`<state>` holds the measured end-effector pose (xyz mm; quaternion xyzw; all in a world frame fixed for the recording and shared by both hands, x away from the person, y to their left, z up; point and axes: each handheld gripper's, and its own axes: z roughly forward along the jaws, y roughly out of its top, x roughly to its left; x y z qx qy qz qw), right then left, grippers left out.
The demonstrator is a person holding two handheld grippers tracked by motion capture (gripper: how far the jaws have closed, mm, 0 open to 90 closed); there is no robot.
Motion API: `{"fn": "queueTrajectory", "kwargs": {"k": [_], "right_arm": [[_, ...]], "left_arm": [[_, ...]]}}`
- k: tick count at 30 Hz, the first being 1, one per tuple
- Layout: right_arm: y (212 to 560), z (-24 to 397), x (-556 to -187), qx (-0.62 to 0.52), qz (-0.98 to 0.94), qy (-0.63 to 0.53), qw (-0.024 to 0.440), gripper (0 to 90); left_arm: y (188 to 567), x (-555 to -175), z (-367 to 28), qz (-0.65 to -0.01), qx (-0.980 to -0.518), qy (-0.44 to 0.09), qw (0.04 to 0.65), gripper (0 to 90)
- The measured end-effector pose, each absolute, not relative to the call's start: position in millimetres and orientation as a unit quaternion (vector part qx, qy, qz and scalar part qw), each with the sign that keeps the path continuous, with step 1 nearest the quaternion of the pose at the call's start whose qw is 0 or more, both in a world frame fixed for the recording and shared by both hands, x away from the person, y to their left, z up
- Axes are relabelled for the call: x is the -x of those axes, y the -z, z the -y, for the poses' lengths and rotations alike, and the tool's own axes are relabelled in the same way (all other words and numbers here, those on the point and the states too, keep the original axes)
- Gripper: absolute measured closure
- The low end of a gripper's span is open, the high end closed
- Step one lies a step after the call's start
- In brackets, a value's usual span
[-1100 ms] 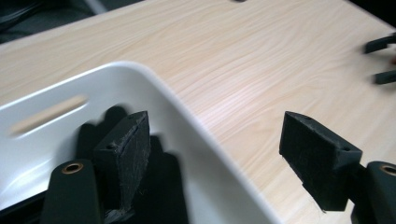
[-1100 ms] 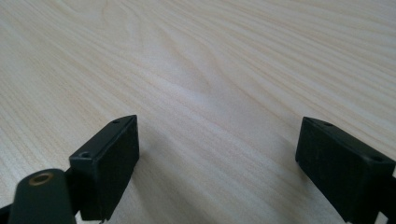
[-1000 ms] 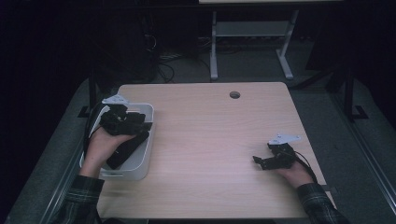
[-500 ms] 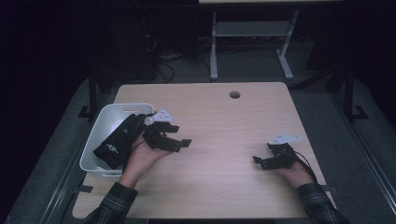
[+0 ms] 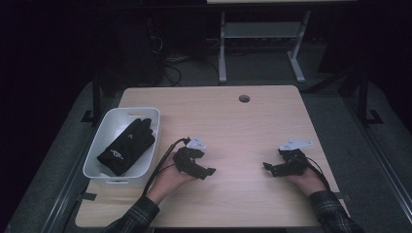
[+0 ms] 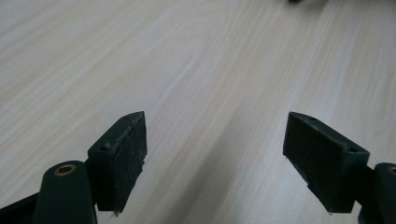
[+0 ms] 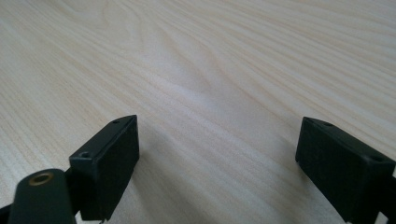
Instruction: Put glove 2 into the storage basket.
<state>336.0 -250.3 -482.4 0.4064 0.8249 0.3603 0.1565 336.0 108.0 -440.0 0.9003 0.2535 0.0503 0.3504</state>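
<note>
Glove (image 5: pixel 127 146) in bin (image 5: pixel 97 160), L gripper (image 5: pixel 206 173) well apart, empty

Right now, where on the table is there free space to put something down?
Free: the wood between the left gripper and the right gripper, and the wide far part of the table around the round hole. Crowded: the left edge, where the white bin holds a black glove.

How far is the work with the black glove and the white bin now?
Done: the black glove lies inside the white bin. In hand: nothing; the left gripper and right gripper are open above the bare table. Nothing else seems left.
</note>
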Motion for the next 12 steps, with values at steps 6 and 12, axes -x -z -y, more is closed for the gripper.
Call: {"fn": "queueTrajectory", "kwargs": {"k": [6,12], "right_arm": [[482.4,250.3,-336.0,-0.406,-0.825,-0.36,0.156,13.3],[482.4,250.2,-335.8,-0.405,-0.826,-0.36,0.156,13.3]], "left_arm": [[452.3,-336.3,-107.5,-0.247,-0.91,-0.042,0.329,20.3],[455.5,-336.6,-107.6,-0.254,-0.911,-0.045,0.321,20.4]]}}
